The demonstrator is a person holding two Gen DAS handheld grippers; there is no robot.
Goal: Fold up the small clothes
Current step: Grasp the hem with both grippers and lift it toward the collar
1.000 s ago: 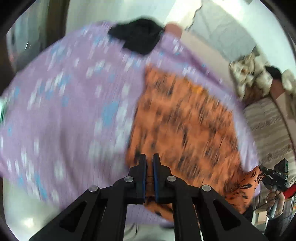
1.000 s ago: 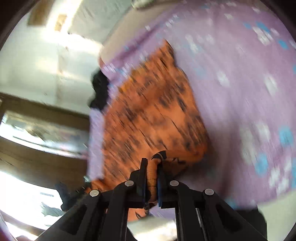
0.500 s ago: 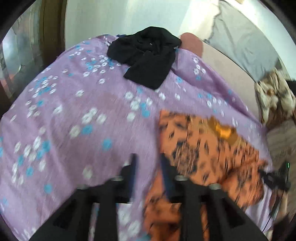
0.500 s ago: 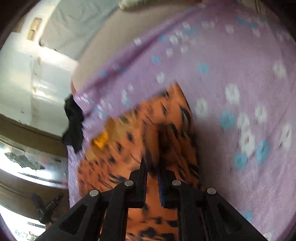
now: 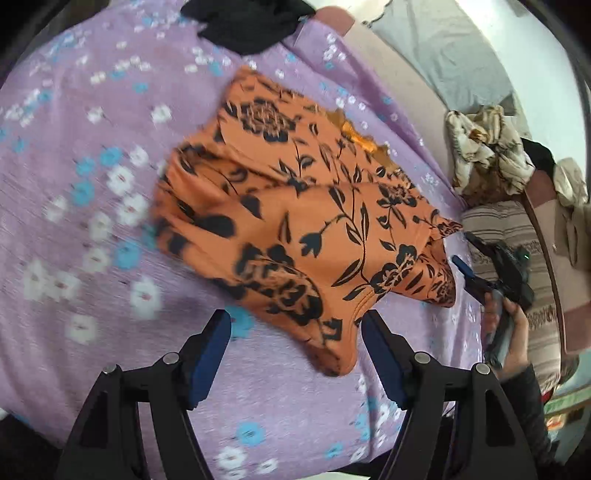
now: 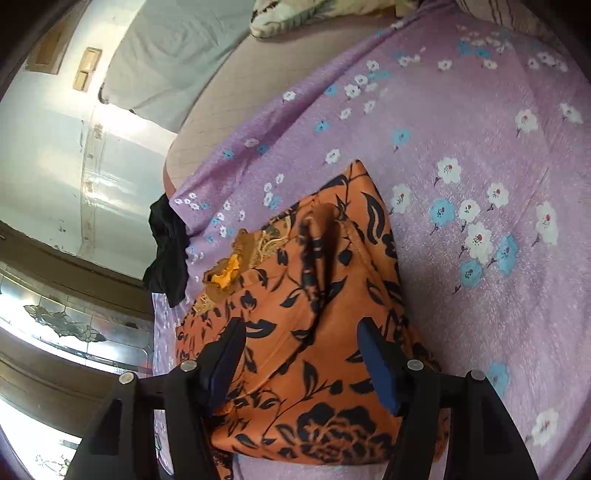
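- Orange floral garment (image 5: 306, 221) lying folded on the purple bedsheet (image 5: 92, 221), long axis spanning between both grippers.
- Left gripper (image 5: 295, 354) opening, released, near corner lying between fingers.
- Right gripper (image 6: 299, 362) opening, released, hovering over cloth.

A bed covered by a lilac sheet (image 5: 92, 206) printed with white and blue flowers. A folded orange garment with black floral print (image 5: 295, 221) lies on it, and a crumpled black garment (image 5: 247, 22) near its far edge.
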